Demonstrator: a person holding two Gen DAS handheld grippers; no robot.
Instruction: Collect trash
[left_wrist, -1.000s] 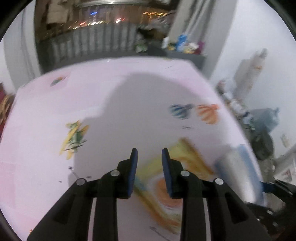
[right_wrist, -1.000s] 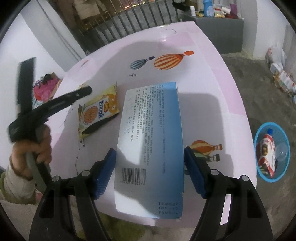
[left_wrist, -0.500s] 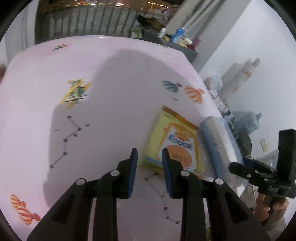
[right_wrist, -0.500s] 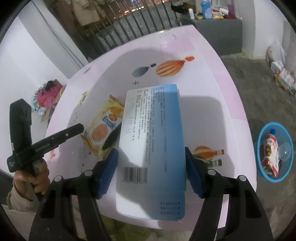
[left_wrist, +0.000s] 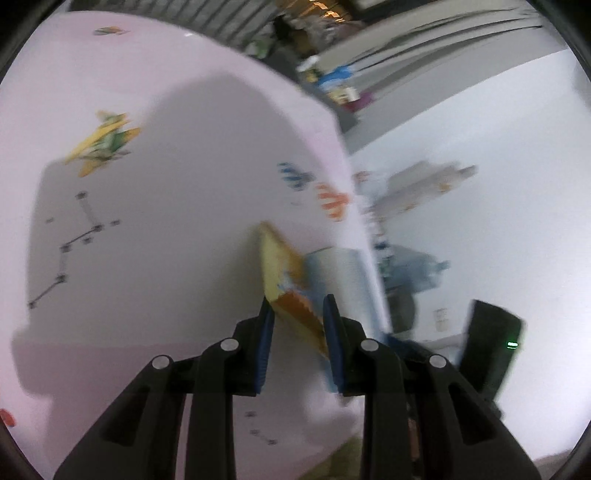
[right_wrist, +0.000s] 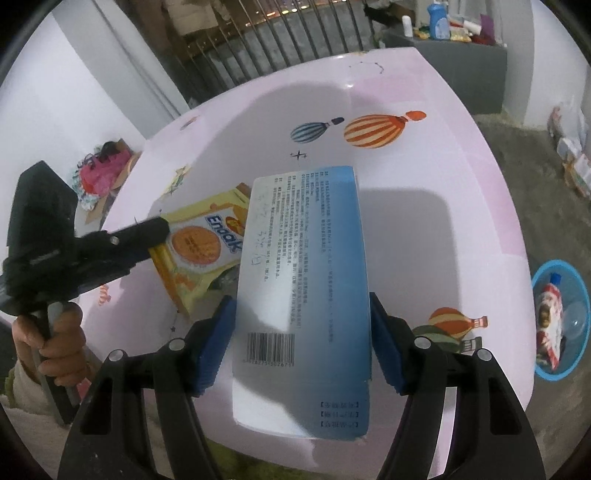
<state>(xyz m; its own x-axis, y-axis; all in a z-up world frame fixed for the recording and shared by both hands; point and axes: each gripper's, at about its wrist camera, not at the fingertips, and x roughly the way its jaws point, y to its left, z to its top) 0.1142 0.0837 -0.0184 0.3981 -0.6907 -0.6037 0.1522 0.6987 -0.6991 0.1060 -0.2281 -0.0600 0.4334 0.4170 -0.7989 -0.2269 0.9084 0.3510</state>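
Observation:
My right gripper (right_wrist: 301, 314) is shut on a white and blue box (right_wrist: 306, 269) and holds it above the pink table (right_wrist: 424, 206). A yellow biscuit packet (right_wrist: 201, 245) is beside the box on its left. My left gripper (left_wrist: 298, 314) has its fingers around the packet's near edge (left_wrist: 291, 295); the left wrist view is blurred and contact is unclear. In the right wrist view the left gripper (right_wrist: 155, 232) touches the packet's left edge, which looks raised off the table. The box also shows in the left wrist view (left_wrist: 340, 273).
A blue basin (right_wrist: 559, 319) holding trash stands on the floor to the right of the table. Railings (right_wrist: 280, 40) and a grey cabinet (right_wrist: 465, 70) with bottles lie behind the table. Balloon prints (right_wrist: 373, 129) mark the tabletop.
My left gripper has moved right and forward onto the biscuit packet, which now sits between its fingers with an edge lifted. My right gripper keeps holding the box nearly still.

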